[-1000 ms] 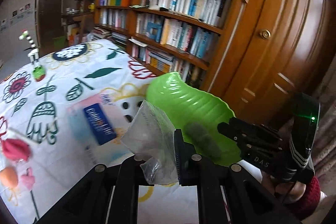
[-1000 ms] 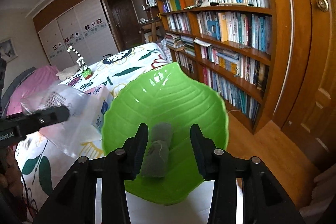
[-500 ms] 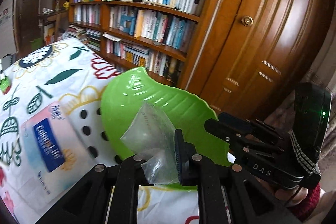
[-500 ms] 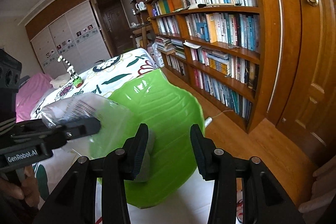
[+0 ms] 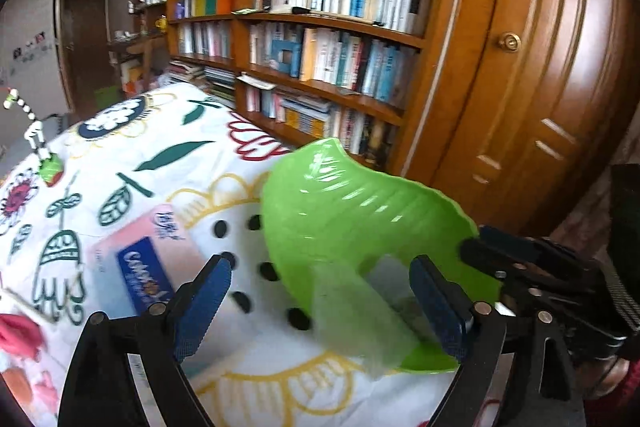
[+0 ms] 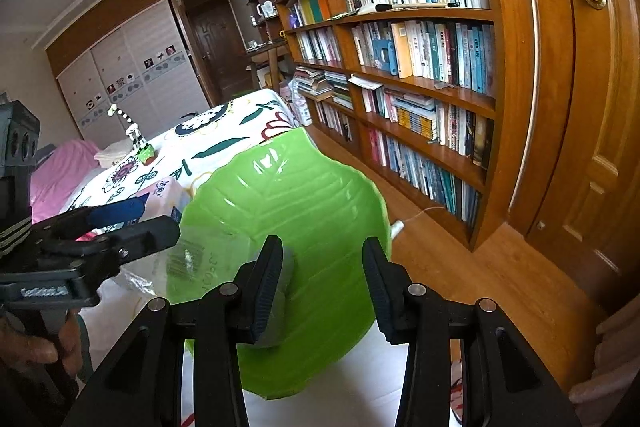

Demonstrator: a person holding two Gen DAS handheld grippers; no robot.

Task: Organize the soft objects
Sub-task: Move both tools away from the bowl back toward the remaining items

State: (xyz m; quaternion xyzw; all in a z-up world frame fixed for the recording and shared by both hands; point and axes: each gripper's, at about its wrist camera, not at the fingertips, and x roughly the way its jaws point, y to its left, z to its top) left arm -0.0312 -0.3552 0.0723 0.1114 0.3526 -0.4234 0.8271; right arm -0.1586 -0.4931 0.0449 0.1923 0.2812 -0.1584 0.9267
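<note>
A green leaf-shaped bowl (image 5: pixel 340 211) (image 6: pixel 304 195) hangs tilted past the corner of the bed. My right gripper (image 6: pixel 322 279) (image 5: pixel 480 247) straddles its near rim with jaws partly apart, seemingly gripping the rim. A grey soft roll (image 6: pixel 285 291) lies in the bowl against that gripper's left finger. My left gripper (image 5: pixel 320 299) (image 6: pixel 152 217) is at the bowl's left rim, jaws opening wide. A clear plastic bag (image 5: pixel 360 319) (image 6: pixel 176 263) sits loose and blurred between them, half inside the bowl, with neither pad pressing on it.
The bed has a white flowered cover (image 5: pixel 160 163) with a pink and blue tissue pack (image 5: pixel 140 263), a striped giraffe toy (image 5: pixel 36 143) and pink soft things (image 5: pixel 16 331) on it. A bookcase (image 5: pixel 320 47), a wooden door (image 5: pixel 540 87) and wood floor (image 6: pixel 460 259) lie to the right.
My left jaws went from shut on the clear bag to wide apart, and the bag has dropped to the bowl's rim. The grey roll slid toward the right gripper's left finger.
</note>
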